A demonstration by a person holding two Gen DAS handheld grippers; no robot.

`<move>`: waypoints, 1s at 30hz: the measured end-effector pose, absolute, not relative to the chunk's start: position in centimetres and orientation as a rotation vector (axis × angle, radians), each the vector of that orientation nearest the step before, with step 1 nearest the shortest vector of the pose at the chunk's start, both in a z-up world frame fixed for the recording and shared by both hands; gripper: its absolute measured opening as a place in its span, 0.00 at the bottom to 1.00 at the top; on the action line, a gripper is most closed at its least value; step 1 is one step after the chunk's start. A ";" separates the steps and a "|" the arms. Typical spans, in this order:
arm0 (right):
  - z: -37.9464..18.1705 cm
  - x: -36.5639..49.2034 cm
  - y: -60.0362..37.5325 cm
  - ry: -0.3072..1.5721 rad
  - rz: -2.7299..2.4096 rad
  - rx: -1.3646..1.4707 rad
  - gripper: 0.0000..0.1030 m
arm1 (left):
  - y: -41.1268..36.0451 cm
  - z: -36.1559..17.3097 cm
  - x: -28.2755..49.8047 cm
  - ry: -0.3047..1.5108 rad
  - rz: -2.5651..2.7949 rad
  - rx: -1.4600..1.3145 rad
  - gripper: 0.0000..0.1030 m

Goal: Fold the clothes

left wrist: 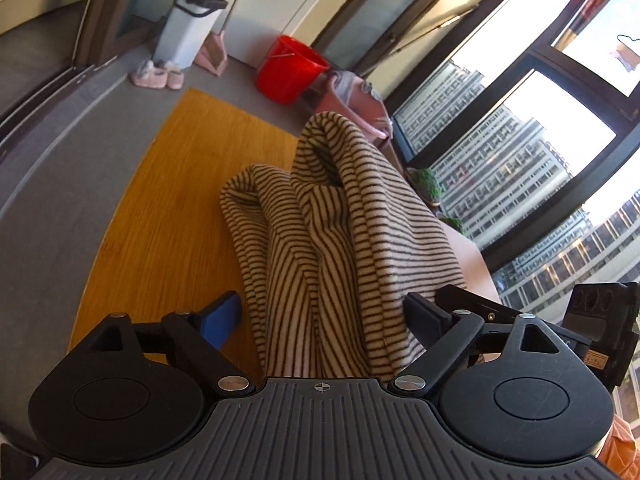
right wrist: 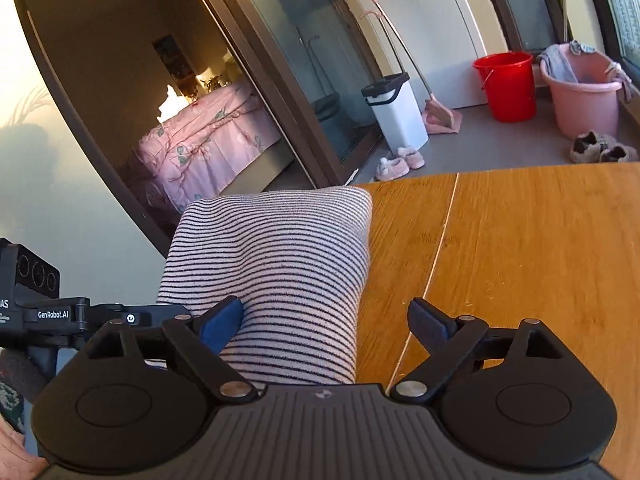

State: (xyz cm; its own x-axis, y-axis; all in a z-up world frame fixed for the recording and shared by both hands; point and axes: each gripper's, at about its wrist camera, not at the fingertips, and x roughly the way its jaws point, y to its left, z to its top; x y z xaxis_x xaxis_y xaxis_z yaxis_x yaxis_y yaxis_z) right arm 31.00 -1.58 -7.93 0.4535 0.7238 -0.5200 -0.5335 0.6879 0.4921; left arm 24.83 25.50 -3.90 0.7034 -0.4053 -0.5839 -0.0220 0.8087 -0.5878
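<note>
A cream garment with thin dark stripes (left wrist: 336,220) lies bunched and partly lifted over the wooden table (left wrist: 160,216). My left gripper (left wrist: 324,316) is open, its jaws wide apart, and the cloth runs between them without being pinched. In the right wrist view the same striped garment (right wrist: 280,264) lies folded at the table's left edge (right wrist: 520,260). My right gripper (right wrist: 324,320) is open, its jaws wide apart; the blue left finger (right wrist: 222,326) rests against the cloth. The other gripper's body (right wrist: 36,296) shows at the left.
A red bucket (right wrist: 506,84), a pink tub (right wrist: 584,92), a white bin (right wrist: 394,112), a pink dustpan (right wrist: 440,118) and slippers (right wrist: 400,162) stand on the grey floor beyond the table. Large windows (left wrist: 520,140) are to the left gripper's right. A bedroom doorway (right wrist: 200,140) is at the left.
</note>
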 end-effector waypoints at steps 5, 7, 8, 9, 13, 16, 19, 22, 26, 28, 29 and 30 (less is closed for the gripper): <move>-8.9 31.7 -0.6 0.807 0.850 0.340 0.85 | 25.2 -4.4 25.6 0.772 -0.278 -0.623 0.82; -8.6 30.9 -0.2 0.809 0.858 0.324 0.73 | 25.2 -4.6 25.3 0.759 -0.292 -0.633 0.77; -8.1 30.2 0.0 0.796 0.845 0.303 0.69 | 25.1 -4.7 25.1 0.753 -0.299 -0.639 0.73; -7.5 29.6 0.1 0.780 0.839 0.281 0.67 | 25.2 -4.6 24.8 0.747 -0.310 -0.650 0.71; -4.5 27.5 1.1 0.699 0.844 0.191 0.60 | 25.4 -3.0 23.7 0.697 -0.339 -0.647 0.70; -2.9 27.4 2.4 0.632 0.860 0.164 0.59 | 26.5 -1.9 24.2 0.645 -0.320 -0.647 0.70; -2.9 28.4 4.1 0.638 0.837 0.150 0.57 | 27.1 -2.7 25.9 0.666 -0.277 -0.624 0.71; -4.0 28.1 6.5 0.642 0.757 -0.017 0.57 | 27.6 -3.9 26.5 0.710 -0.217 -0.607 0.65; -4.1 26.7 8.2 0.604 0.710 -0.170 0.57 | 28.9 -0.9 24.6 0.584 -0.175 -0.559 0.64; -3.7 25.5 9.7 0.560 0.689 -0.273 0.57 | 28.5 1.5 24.2 0.507 -0.219 -0.519 0.65; -3.6 24.8 10.5 0.534 0.678 -0.329 0.57 | 28.2 2.7 24.1 0.468 -0.259 -0.507 0.65; -3.5 24.2 11.3 0.513 0.665 -0.377 0.57 | 27.9 3.1 24.3 0.452 -0.304 -0.513 0.68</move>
State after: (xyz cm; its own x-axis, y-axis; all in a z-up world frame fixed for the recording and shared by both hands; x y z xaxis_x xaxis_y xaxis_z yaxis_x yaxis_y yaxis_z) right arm 24.20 11.31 -3.50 0.6714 0.4846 -0.5607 -0.6650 0.7279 -0.1671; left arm 24.28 27.86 3.10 0.8585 -0.3870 -0.3365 0.1656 0.8302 -0.5323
